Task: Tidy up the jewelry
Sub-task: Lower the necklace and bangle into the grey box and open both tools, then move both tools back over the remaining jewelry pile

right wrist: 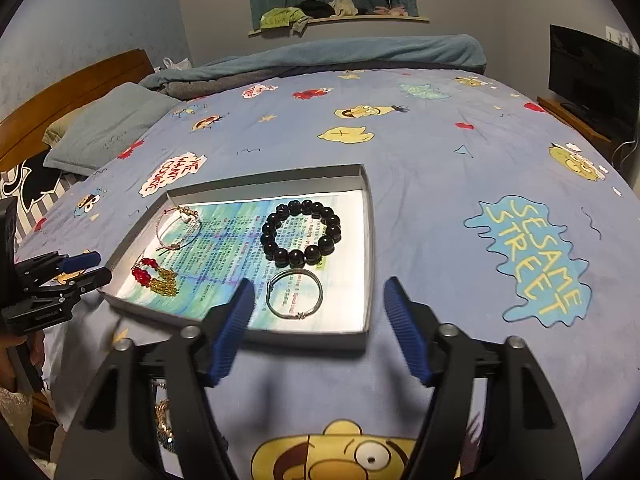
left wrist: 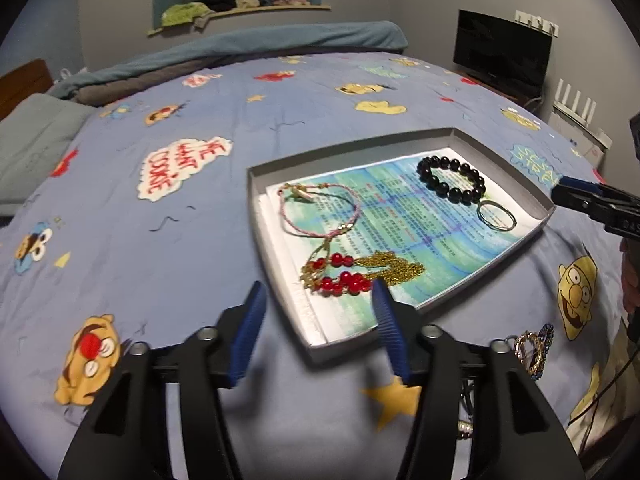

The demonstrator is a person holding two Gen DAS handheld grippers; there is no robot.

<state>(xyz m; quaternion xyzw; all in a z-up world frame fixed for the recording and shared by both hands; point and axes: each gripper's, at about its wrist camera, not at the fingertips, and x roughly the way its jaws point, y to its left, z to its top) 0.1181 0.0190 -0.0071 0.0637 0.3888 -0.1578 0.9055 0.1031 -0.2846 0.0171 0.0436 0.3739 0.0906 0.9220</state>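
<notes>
A shallow grey tray point(left wrist: 516, 168) point(right wrist: 370, 248) lined with printed paper lies on the bed. In it are a black bead bracelet point(left wrist: 450, 180) point(right wrist: 301, 230), a thin silver bangle point(left wrist: 496, 216) point(right wrist: 295, 293), a pink cord bracelet point(left wrist: 318, 208) point(right wrist: 178, 226) and a red bead and gold chain piece point(left wrist: 360, 274) point(right wrist: 154, 276). My left gripper point(left wrist: 318, 296) is open and empty at the tray's near corner. My right gripper point(right wrist: 318, 292) is open and empty just in front of the tray, over the bangle's side.
A gold and blue ornament point(left wrist: 534, 350) lies on the blue cartoon bedspread point(left wrist: 180, 220) right of the left gripper; more gold jewelry point(right wrist: 162, 420) shows under the right gripper. A pillow point(right wrist: 108, 128), headboard and folded blankets lie beyond. A TV point(right wrist: 592, 80) stands at right.
</notes>
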